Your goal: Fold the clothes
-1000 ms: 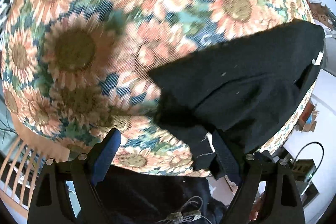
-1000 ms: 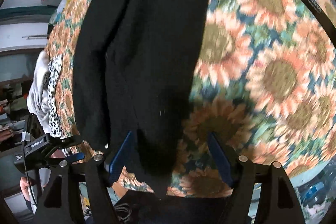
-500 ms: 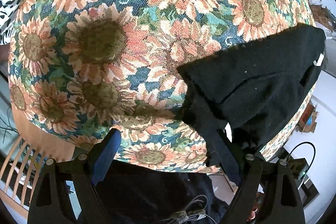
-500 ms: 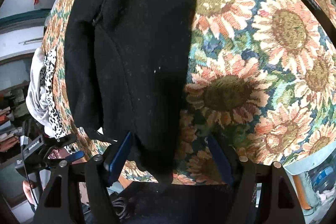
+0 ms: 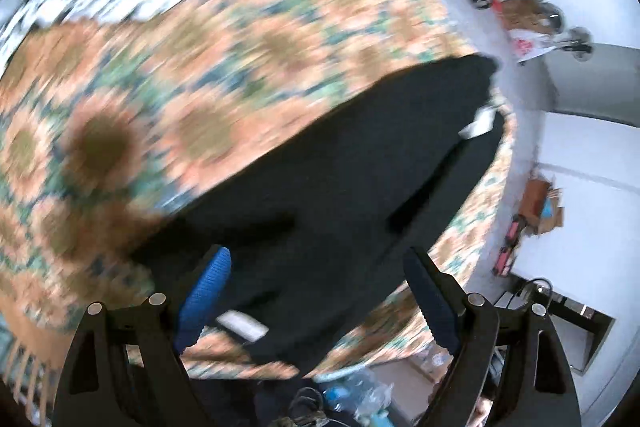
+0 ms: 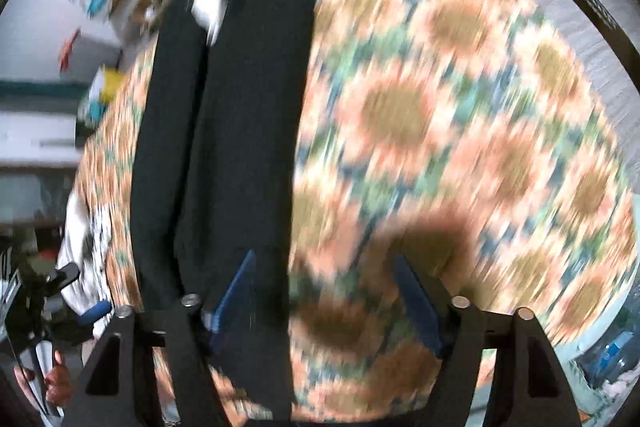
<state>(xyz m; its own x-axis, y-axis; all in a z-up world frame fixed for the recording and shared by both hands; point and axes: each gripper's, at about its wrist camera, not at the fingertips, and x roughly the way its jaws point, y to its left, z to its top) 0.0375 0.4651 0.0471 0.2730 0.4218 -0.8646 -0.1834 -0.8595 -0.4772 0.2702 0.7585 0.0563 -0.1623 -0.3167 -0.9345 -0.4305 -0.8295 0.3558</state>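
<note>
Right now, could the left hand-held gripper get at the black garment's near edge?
Probably yes. The left hand-held gripper is open right over the black garment, which lies on the sunflower cloth, and nothing lies between them. Motion blur hides whether they touch.

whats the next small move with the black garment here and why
Probably lower the left gripper and close it on the near end of the black garment. Both grippers stand open with nothing held, and the garment lies in a long folded strip on the sunflower tablecloth, so it likely still needs folding end to end. The right gripper straddles its edge.
</note>
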